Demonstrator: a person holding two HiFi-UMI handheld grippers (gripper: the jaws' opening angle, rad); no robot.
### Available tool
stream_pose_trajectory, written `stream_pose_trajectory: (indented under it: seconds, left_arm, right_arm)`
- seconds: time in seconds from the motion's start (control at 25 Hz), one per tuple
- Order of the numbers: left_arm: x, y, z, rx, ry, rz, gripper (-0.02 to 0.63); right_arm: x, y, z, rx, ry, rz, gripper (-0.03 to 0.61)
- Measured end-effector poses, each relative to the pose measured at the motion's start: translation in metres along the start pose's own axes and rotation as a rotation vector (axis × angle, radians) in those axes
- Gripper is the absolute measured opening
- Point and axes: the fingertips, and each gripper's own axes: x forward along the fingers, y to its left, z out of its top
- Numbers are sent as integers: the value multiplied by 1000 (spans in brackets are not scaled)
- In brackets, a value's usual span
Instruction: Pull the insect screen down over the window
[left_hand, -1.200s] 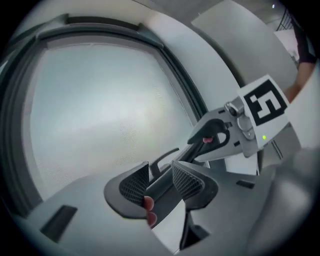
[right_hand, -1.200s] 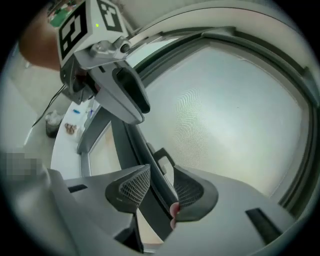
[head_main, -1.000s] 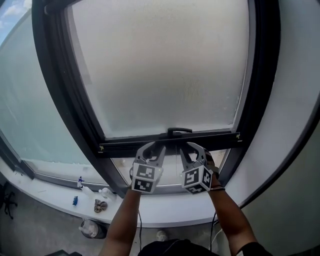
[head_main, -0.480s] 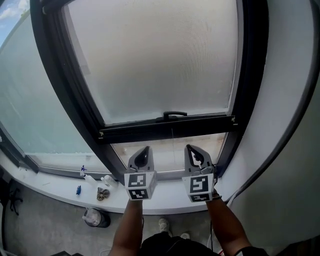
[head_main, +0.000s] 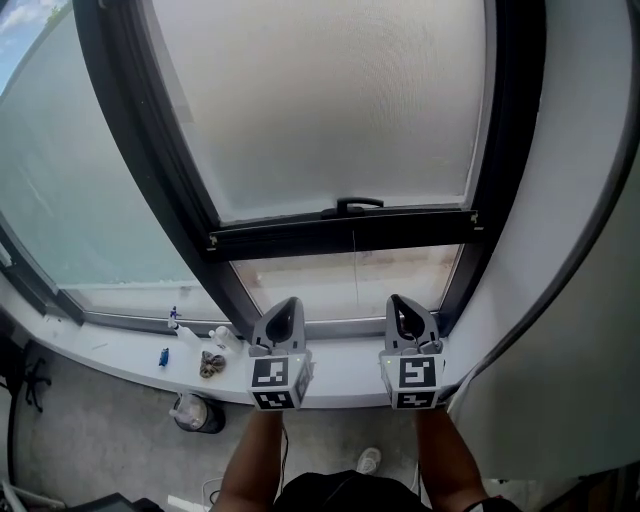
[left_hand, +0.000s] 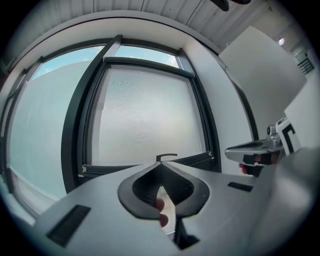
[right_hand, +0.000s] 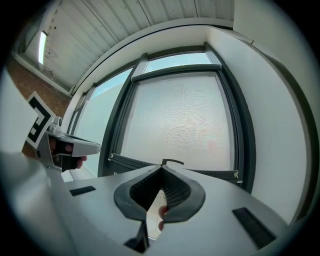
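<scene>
So here's where I'm at: the insect screen (head_main: 320, 100) hangs flat over most of the window opening, and its dark bottom bar (head_main: 340, 232) runs side to side across the window frame (head_main: 160, 170), from the left post to the right one. From my head view the bar looks a touch tilted, with the left end a bit lower. The little black handle (head_main: 358, 205) sits at about the middle of the bar on its top edge and sticks out toward me. Under the bar there's a strip of bare glass (head_main: 345, 285) that the mesh doesn't reach, so the bar stops short of the bottom of the frame. My left gripper (head_main: 288, 303) and my right gripper (head_main: 401, 301) are side by side below the bar, out in front of the sill (head_main: 130, 360), and neither touches the bar or the handle. Both point at the window, left one under the left half of the bar, right one under the right half. In each gripper view the two jaws meet tip to tip with nothing pinched between them, so both are closed and empty-handed. From both of those views the handle shows just above the jaw tips, well apart from them. There are some small bottles (head_main: 178, 326) and bits on the sill off to my left, and the plain wall (head_main: 590, 200) is on my right.
</scene>
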Motion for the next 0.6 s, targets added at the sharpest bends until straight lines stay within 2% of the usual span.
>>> stream_pose_trajectory:
  seconds: [0.36, 0.6]
  left_arm:
    - [-61, 6, -24, -88, 13, -31, 2]
    - [-111, 5, -34, -91, 26, -45, 3]
  right_arm:
    - [-52, 39, -7, -27, 34, -40, 3]
    - [-96, 72, -16, -20, 57, -55, 3]
